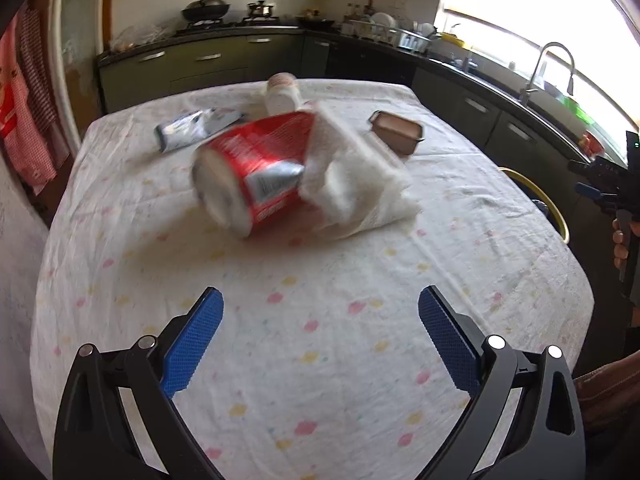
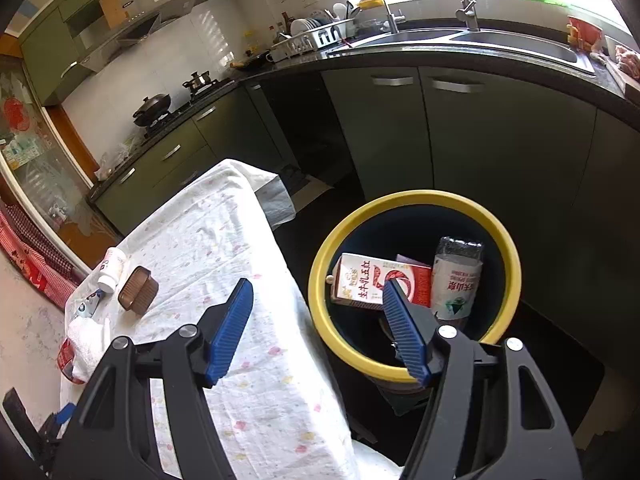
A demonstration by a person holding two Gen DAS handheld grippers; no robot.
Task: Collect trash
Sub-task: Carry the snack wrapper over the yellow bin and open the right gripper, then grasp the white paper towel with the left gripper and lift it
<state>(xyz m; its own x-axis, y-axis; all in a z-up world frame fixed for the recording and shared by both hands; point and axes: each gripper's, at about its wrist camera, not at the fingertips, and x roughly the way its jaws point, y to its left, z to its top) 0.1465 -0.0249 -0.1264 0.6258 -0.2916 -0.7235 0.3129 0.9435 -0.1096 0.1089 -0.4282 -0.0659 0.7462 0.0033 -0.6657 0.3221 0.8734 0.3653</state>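
Two cartons (image 2: 368,282) lie in one bin (image 2: 320,280); five items (image 1: 256,176) remain on the table (image 1: 320,320); both grippers' fingers (image 1: 192,344) spread, empty.

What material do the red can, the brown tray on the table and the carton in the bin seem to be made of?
Red can: thin metal, probably aluminium; glossy print, silvery dented patch and a bare shiny end.
Brown tray: seemingly translucent rigid plastic; light passes through its ribbed walls in the right wrist view.
Carton: coated paperboard, probably; flat printed faces, folded edges, slight sheen.
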